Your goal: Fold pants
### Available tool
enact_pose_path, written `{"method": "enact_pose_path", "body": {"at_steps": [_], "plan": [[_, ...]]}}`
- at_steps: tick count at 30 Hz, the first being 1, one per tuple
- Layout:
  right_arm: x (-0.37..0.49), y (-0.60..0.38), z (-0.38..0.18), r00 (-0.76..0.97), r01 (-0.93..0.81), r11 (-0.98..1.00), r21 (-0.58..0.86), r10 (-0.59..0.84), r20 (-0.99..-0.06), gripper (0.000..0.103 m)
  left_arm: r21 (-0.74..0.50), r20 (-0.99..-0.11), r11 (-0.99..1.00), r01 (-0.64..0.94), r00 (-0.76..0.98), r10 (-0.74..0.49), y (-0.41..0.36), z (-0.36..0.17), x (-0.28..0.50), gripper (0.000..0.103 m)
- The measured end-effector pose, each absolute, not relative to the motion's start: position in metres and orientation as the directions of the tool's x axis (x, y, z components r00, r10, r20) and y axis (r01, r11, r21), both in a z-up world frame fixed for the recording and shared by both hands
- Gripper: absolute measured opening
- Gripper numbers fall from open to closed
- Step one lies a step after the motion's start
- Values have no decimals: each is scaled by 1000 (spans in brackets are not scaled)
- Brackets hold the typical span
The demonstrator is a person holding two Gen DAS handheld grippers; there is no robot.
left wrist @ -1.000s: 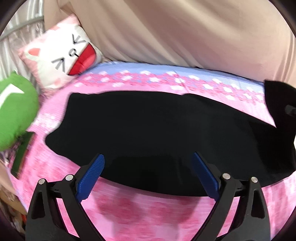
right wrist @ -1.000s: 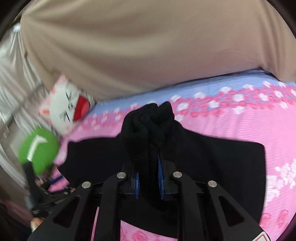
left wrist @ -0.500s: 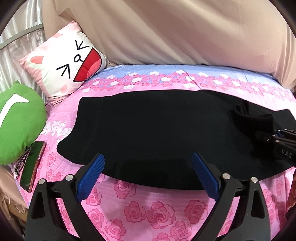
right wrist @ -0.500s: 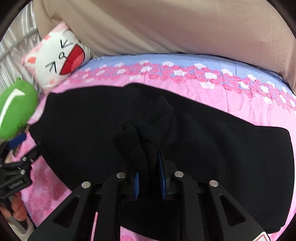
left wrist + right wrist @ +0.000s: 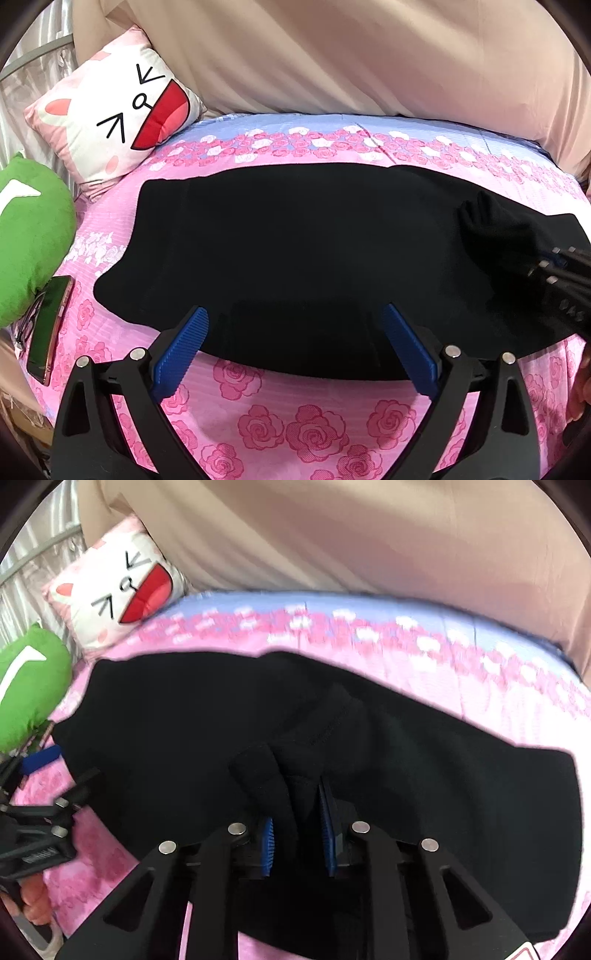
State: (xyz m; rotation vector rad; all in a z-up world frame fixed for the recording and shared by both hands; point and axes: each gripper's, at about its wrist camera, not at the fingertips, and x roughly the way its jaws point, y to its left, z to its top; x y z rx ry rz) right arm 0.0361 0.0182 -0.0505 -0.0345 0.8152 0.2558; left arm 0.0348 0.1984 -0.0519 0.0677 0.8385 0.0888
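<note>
Lying flat across the pink floral bedspread, the black pants have a bunched fold clamped in the right gripper; the left gripper hovers spread wide at their near edge.

Item count: 1 pr black pants; 2 claws, i.e. left claw and right claw; 2 cushions, i.e. 1 cat-face cushion and 1 green cushion; 1 phone; 1 bed w/ 1 rose-print sheet.
</note>
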Motion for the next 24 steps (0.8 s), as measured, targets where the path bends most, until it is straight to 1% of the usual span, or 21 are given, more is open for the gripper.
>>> {"method": "enact_pose_path", "body": {"at_steps": [1,3,4,5,6,7,10,11,13,14,16,17,20,22,24], "plan": [[34,23,-46,663,-258,964,63,224,-715,24,93,-743,994,-53,661,105,199,-53,36,94],[39,30,-52,630,-282,957,62,234,-740,29,88,-752,994,-58,651,104,200,-56,39,94],[43,35,-60,612,-285,958,43,217,-760,31,82,-759,995,-57,644,100,201,-57,41,94],[42,40,-66,616,-284,959,21,199,-762,34,78,-763,995,-57,639,96,201,-59,42,94],[38,42,-66,628,-293,956,7,198,-752,46,74,-766,996,-58,636,94,202,-59,42,94],[34,44,-64,626,-304,953,12,210,-751,55,73,-770,996,-61,632,95,203,-61,43,94],[16,31,-42,623,-329,937,117,309,-719,55,68,-776,995,-71,624,97,207,-63,44,94],[6,14,-30,642,-310,938,152,325,-694,55,66,-778,995,-75,620,98,208,-63,44,94],[-8,-21,-14,683,-247,951,184,306,-663,66,64,-782,995,-80,615,100,210,-65,44,94],[-13,-38,-9,697,-212,958,192,286,-658,69,64,-784,995,-82,613,101,210,-65,44,94],[-25,-83,-6,716,-97,976,197,206,-667,70,64,-783,994,-88,613,105,210,-65,43,94],[-34,-114,-8,718,-14,979,204,152,-679,71,62,-782,994,-90,614,104,210,-65,42,94],[-55,-182,-24,700,134,947,292,118,-704,71,54,-781,994,-98,616,103,208,-63,37,94],[-62,-210,-41,684,188,912,364,145,-715,71,46,-782,994,-99,616,97,204,-62,34,94],[-63,-224,-60,665,199,881,430,200,-719,71,46,-786,994,-102,611,99,199,-61,32,94]]}}
